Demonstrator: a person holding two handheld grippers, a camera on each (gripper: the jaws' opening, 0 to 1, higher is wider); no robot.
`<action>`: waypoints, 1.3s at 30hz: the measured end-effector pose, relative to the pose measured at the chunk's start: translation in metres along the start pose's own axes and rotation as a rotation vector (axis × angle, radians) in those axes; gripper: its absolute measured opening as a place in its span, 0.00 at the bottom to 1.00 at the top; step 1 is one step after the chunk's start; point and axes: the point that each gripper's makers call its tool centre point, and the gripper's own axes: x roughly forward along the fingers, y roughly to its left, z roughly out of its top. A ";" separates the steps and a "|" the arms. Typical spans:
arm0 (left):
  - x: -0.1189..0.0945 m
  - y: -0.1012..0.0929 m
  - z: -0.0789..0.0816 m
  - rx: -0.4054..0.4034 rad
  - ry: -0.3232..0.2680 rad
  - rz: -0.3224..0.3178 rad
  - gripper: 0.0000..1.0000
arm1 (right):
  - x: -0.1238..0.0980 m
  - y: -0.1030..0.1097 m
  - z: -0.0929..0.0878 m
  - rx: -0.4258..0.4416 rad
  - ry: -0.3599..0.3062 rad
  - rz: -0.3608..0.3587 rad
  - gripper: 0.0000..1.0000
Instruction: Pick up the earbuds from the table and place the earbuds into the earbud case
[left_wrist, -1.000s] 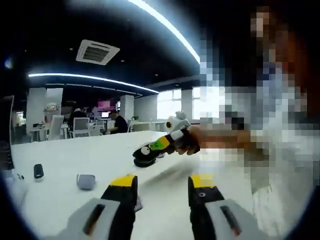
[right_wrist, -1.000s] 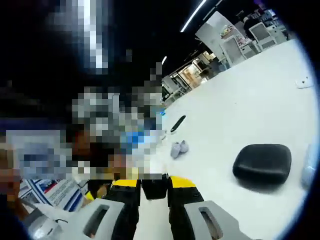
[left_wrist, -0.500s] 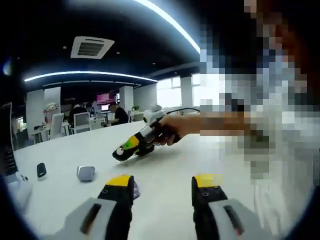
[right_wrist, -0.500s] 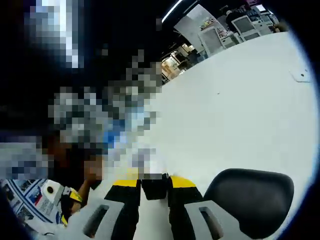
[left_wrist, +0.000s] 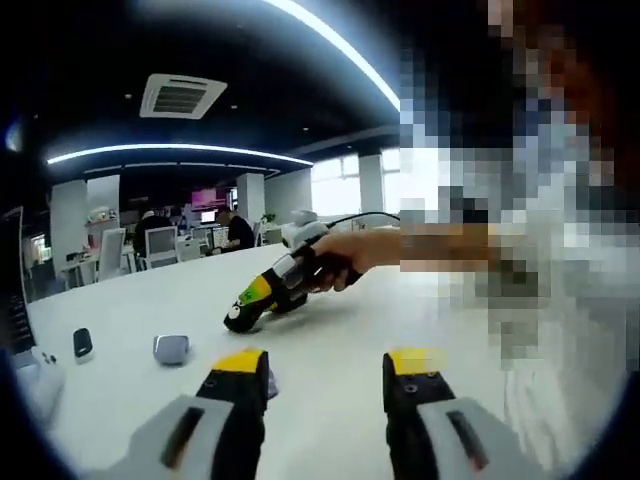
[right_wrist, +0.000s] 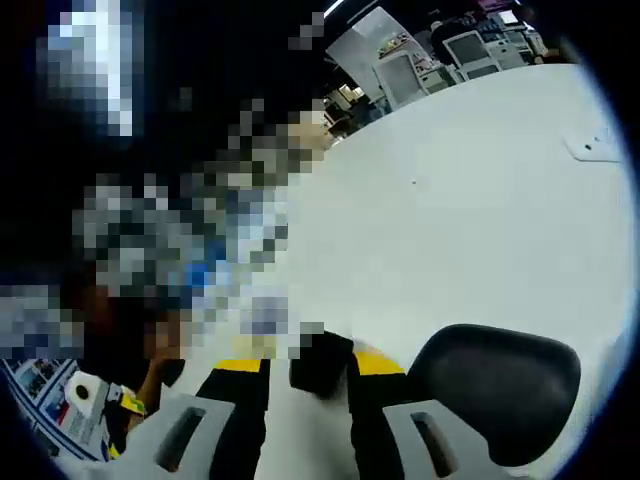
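In the right gripper view my right gripper (right_wrist: 310, 365) hovers low over the white table (right_wrist: 450, 200). A small black earbud (right_wrist: 322, 360) sits tilted between its jaws, which stand slightly apart, with a sliver of table showing on the earbud's left. A rounded black earbud case (right_wrist: 495, 390) lies just to the right of the jaws. In the left gripper view my left gripper (left_wrist: 330, 362) is open and holds nothing. Ahead of it a hand (left_wrist: 340, 260) points the right gripper (left_wrist: 236, 319) down at the table.
A small grey object (left_wrist: 171, 349) and a small black object (left_wrist: 83, 343) lie on the table at the left of the left gripper view. Chairs, desks and seated people fill the office behind. A flat white item (right_wrist: 590, 148) lies far off on the table.
The right gripper has dropped toward the table beside the black case. Its jaws have spread a little and the earbud between them has tilted. The left gripper has barely moved.
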 end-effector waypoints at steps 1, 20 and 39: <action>0.000 0.000 0.001 0.001 -0.002 0.000 0.47 | -0.002 0.002 0.000 -0.003 0.006 0.002 0.35; 0.004 0.004 0.009 -0.024 -0.014 -0.005 0.49 | -0.029 0.010 0.005 -0.120 -0.028 -0.012 0.34; 0.024 0.081 -0.006 -0.127 0.107 0.045 0.65 | -0.113 0.055 -0.027 -0.207 -0.184 0.131 0.32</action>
